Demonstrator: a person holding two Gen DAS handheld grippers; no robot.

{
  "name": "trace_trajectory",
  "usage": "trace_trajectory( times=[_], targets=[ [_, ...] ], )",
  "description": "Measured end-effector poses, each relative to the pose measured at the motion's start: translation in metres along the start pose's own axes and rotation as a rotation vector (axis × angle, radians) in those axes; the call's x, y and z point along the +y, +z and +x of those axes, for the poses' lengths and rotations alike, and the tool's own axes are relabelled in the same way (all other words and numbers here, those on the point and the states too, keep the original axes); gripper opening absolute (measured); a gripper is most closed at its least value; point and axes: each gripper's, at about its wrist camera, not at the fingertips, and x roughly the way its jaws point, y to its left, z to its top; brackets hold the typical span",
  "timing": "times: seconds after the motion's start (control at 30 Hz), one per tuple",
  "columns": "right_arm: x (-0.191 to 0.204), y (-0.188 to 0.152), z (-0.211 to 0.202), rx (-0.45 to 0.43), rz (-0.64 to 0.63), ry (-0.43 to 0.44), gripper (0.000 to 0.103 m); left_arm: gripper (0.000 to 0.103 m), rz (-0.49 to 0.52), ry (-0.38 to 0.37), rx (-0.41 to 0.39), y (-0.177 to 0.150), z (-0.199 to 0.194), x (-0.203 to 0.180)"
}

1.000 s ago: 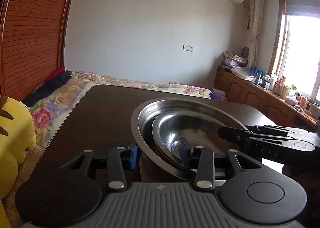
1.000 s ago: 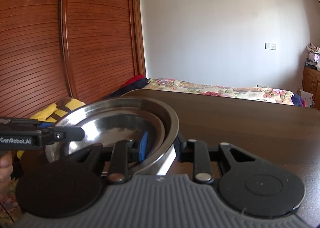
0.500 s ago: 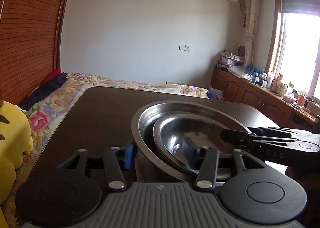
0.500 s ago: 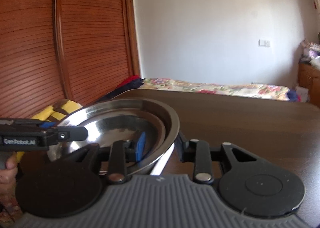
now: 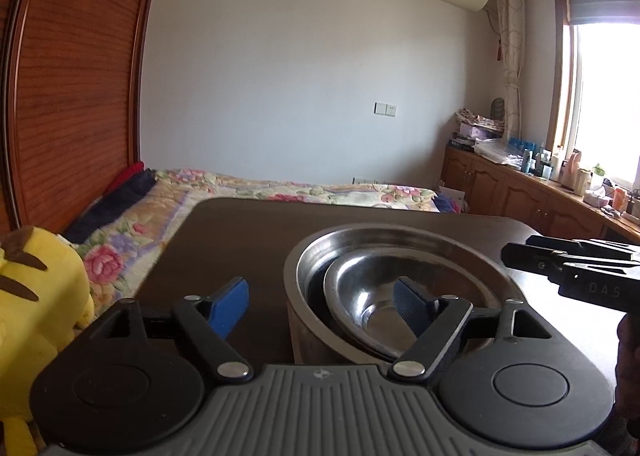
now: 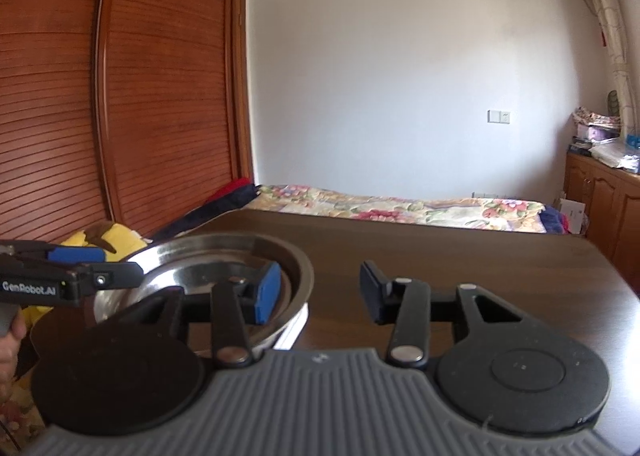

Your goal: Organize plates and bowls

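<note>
While both tongs [image 5: 320, 306] gape, bowls [image 5: 400, 296] sit nested.

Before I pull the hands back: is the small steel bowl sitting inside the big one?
Yes. The small bowl rests nested inside the big bowl, leaning toward its near wall; both grippers are open around the rim.

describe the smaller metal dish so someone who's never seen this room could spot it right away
Start at the dark wooden table in front of the flowered bed. One big steel bowl stands on it, with an open gripper on each side. The smaller dish lies nested inside that bowl, shallower and shinier, leaning toward the near side.
</note>
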Motion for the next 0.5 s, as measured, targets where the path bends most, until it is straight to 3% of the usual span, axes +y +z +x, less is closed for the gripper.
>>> trace_trajectory(
  times=[0.3,0.5],
  targets=[
    [-0.009,0.004,-0.026,-0.042,0.025,-0.032,0.049,0.098,0.034,0.0,-0.037,0.011,-0.022,-0.021],
    [-0.018,0.005,-0.044,-0.059,0.042,-0.066,0.06,0.103,0.055,0.003,-0.057,0.019,-0.037,-0.039]
  ],
)
